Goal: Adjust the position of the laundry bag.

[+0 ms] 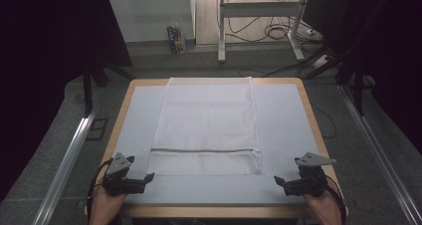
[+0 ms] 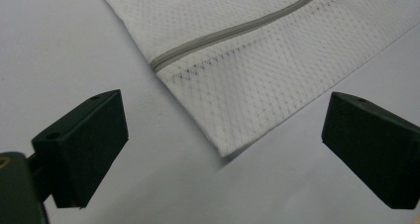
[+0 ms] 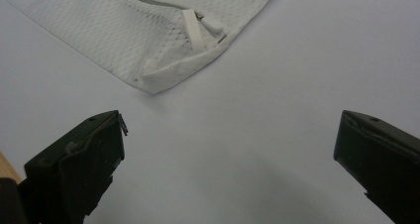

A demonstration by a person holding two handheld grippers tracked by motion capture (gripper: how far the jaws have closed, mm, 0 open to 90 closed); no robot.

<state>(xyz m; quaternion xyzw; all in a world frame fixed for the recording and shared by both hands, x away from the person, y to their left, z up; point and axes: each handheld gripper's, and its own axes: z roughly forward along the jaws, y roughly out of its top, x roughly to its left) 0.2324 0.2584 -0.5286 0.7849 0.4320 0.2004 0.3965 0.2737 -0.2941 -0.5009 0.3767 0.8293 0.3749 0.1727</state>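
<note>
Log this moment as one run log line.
mesh bag: flat on mat, zipper closed | left gripper: open, near bag corner | right gripper: open, apart from bag

white mesh cloth bag (image 1: 206, 128), matt smooth mat (image 1: 283, 115)

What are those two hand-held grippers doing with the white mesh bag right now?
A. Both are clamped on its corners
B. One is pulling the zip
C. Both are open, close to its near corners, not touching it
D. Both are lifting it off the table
C: the left hand-held gripper and right hand-held gripper have their jaws wide apart, and the white mesh zip bag lies flat on the pale blue table mat, untouched.
</note>
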